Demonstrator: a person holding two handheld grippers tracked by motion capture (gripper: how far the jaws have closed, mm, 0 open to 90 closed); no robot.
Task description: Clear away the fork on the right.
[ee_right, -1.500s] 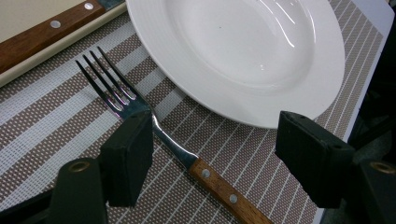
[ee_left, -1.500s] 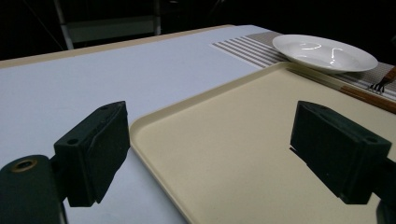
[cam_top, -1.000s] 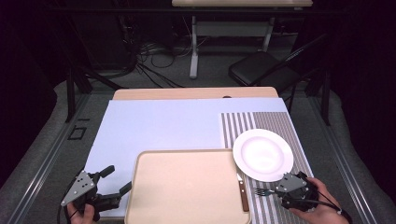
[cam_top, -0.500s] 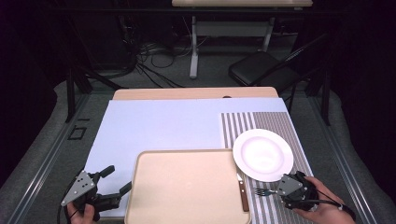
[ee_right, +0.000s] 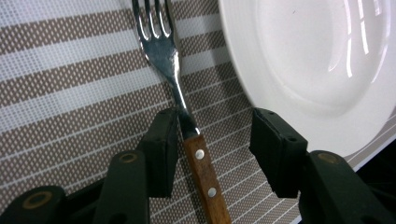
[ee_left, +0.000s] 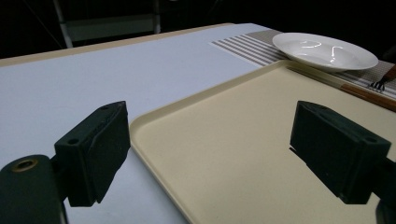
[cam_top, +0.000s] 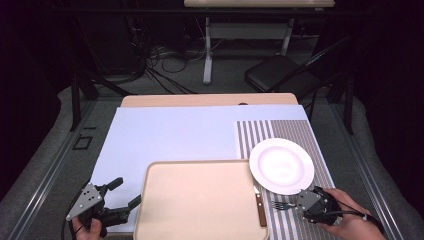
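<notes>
now my right gripper [ee_right: 212, 154] has its jaws partly open around the fork [ee_right: 180, 100], which lies flat on the striped mat [ee_right: 70, 93] at 7 o'clock of the plate [ee_right: 317, 65], so closing should catch the neck. my left gripper [ee_left: 219, 154] waits wide open and empty over the tray [ee_left: 243, 154].

White plate [cam_top: 281, 165]. Beige tray [cam_top: 200, 200]. Pale blue cloth [cam_top: 170, 135]. Brown-and-white striped mat [cam_top: 280, 131], finely dotted. Silver fork [ee_right: 175, 79] with brown wooden handle, two metal rivets. Knife [cam_top: 260, 212] handle likewise brown. Black jaws on both grippers.
</notes>
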